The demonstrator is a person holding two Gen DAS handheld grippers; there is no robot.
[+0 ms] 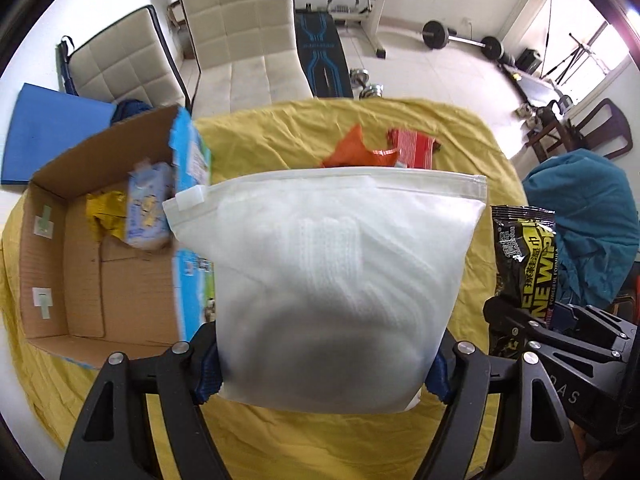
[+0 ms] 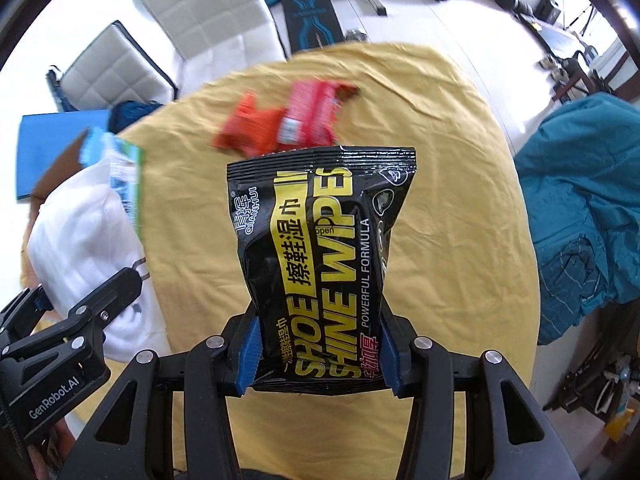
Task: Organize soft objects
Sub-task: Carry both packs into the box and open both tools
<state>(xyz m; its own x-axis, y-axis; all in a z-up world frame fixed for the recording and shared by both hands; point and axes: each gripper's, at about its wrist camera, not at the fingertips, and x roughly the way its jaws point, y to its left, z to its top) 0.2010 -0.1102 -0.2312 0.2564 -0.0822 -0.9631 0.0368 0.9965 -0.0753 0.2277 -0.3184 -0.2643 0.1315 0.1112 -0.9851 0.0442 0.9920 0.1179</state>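
My left gripper (image 1: pixel 320 376) is shut on a white zip pouch (image 1: pixel 328 276) of soft white cloth, held above the yellow tablecloth (image 1: pixel 280 440), just right of an open cardboard box (image 1: pixel 80 264). The box holds a pale blue wipes pack (image 1: pixel 146 204) and a yellow packet (image 1: pixel 106 212). My right gripper (image 2: pixel 318 364) is shut on a black and yellow shoe shine wipes pack (image 2: pixel 320 260), held upright over the table; it also shows in the left wrist view (image 1: pixel 520 256). An orange packet (image 2: pixel 248 128) and a red packet (image 2: pixel 312 112) lie at the far side.
Two beige padded chairs (image 1: pixel 240 28) stand behind the table. A blue mat (image 1: pixel 52 132) lies at the left. A teal cloth (image 2: pixel 580 216) hangs over a chair at the right. A weight bench (image 1: pixel 320 48) and barbells (image 1: pixel 460 36) fill the room behind.
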